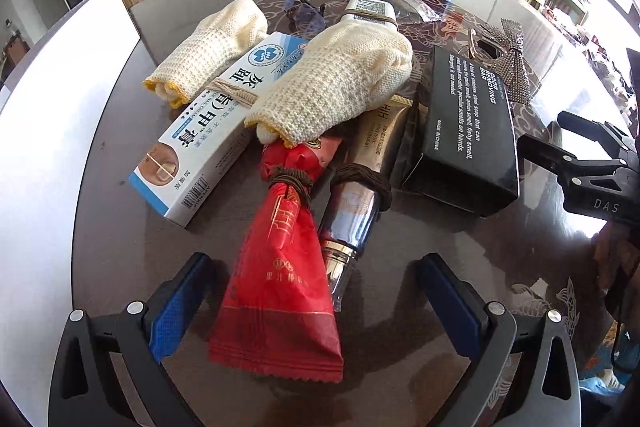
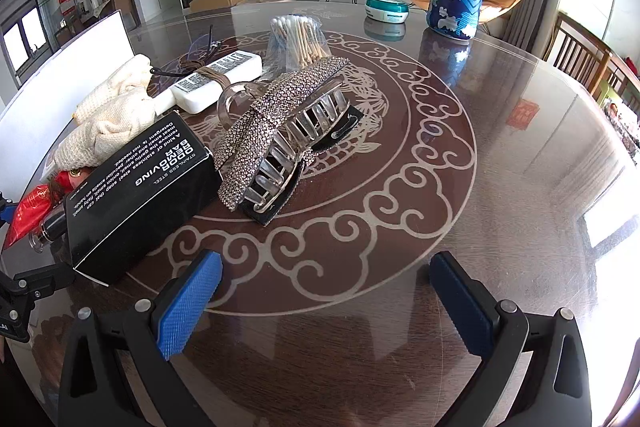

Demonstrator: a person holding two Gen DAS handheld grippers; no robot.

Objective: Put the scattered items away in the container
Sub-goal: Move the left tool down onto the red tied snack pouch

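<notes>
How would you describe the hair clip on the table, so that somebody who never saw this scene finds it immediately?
Start at the round dark table with pale swirl patterns. Near its middle lies a black box with white print; the hair clip rests against that box's far side. Unlike its neighbours, it has a glittering rhinestone bow over clear plastic teeth.

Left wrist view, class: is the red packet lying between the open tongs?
Yes: the red packet lies between the two blue pads of the open left tongs.

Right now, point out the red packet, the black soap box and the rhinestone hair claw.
red packet [image 1: 276,291], left wrist view, middle of the wrapper below the tie.
black soap box [image 2: 140,195], right wrist view, printed top face.
rhinestone hair claw [image 2: 264,123], right wrist view, studded bow band.
</notes>
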